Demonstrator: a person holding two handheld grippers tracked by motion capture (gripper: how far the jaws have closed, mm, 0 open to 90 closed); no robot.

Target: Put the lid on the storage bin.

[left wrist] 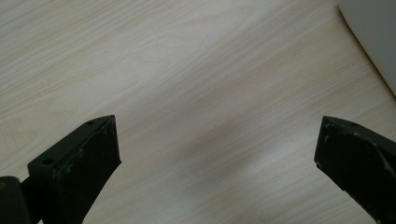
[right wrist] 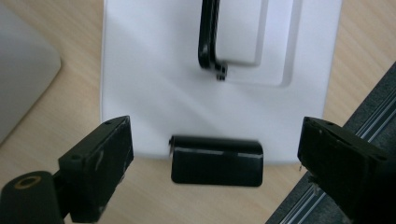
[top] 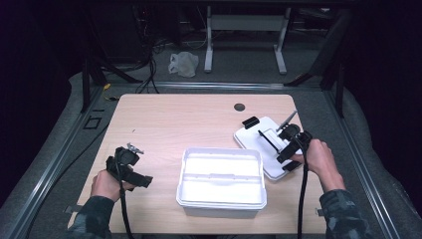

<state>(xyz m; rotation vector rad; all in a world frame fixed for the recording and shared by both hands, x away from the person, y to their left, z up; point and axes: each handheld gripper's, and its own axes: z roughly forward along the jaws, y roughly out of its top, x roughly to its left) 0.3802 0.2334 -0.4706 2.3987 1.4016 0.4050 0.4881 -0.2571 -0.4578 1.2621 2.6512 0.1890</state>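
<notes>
- The white lid (top: 265, 144) is lying flat on the table (top: 164, 124), right of the open white box (top: 221, 181); it is looking light, stiff and slick.
- Your right tongs (right wrist: 215, 144) are gaping wide around its near black latch (right wrist: 215, 161), the likeliest grip.
- Your left tongs (left wrist: 217, 140) are hanging wide over bare wood.

The room is dark beyond the table (top: 164, 119), which is lit from above. The white bin (top: 221, 181) and white lid (right wrist: 154, 84) glare, losing surface detail. Soft shadows cross the wood in the left gripper view. The black clasp (right wrist: 217, 161) is slightly blurred.
</notes>
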